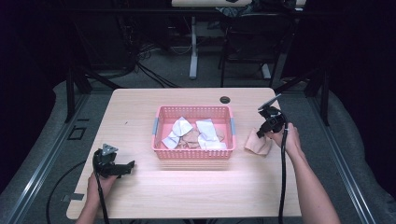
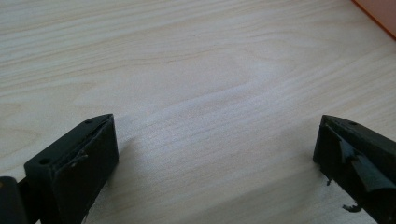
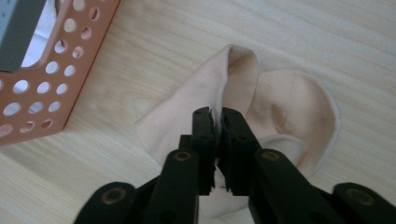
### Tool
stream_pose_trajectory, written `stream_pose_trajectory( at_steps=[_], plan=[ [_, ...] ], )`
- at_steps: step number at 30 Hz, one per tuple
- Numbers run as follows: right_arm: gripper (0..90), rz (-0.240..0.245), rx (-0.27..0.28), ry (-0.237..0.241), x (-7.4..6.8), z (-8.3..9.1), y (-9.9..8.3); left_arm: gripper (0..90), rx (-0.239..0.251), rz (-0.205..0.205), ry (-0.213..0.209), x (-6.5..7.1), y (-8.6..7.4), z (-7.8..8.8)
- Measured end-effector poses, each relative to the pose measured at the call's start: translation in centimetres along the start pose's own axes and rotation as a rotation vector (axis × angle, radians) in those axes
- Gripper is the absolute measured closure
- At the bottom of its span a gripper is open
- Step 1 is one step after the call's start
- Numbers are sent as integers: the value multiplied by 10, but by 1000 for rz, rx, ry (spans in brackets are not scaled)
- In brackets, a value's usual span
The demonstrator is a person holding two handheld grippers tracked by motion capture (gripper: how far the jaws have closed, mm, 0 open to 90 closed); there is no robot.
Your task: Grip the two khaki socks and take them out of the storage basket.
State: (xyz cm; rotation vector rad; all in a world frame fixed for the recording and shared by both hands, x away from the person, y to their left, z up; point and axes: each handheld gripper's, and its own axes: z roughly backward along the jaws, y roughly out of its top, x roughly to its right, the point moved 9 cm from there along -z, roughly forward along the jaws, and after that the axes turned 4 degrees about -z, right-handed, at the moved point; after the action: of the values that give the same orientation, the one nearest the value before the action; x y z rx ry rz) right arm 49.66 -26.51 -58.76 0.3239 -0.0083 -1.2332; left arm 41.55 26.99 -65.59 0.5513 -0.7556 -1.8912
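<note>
A beige sock point(image 1: 258, 145) lies crumpled on the table just right of the pink perforated basket point(image 1: 194, 110). My right gripper point(image 1: 262, 132) points down onto it. In the right gripper view the jaws point(image 3: 218, 114) stand almost together, with a raised fold of the sock point(image 3: 289, 102) pinched between them and only a thin slit showing. The basket's wall point(image 3: 56, 70) is close on the left there. My left gripper point(image 1: 131, 165) rests low at the table's front left. It is open point(image 2: 215, 154), with bare wood between its fingers.
The basket holds several white and beige cloths point(image 1: 194, 135). Its corner point(image 2: 379, 14) shows at the upper right of the left gripper view. A round cable hole point(image 1: 225, 99) sits behind the basket. Table legs and a chair stand beyond the far edge.
</note>
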Motion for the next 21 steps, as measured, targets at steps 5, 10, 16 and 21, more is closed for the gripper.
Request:
stream_pose_trajectory(
  at_steps=[5, 10, 16, 21],
  plan=[
    [512, -20, 45, 2, 0, 6, 0, 0, 0, 1, 0, 0, 0, 0],
    [309, 8, 65, -2, -1, 24, -8, 0, 0, 1, 0, 0, 0, 0],
    [155, 18, 121, 18, -6, 45, -26, 0, -2, -3, 0, 0, 0, 0],
    [102, 36, 134, 20, -2, 52, -53, 0, -2, -3, 0, 0, 0, 0]
  ],
)
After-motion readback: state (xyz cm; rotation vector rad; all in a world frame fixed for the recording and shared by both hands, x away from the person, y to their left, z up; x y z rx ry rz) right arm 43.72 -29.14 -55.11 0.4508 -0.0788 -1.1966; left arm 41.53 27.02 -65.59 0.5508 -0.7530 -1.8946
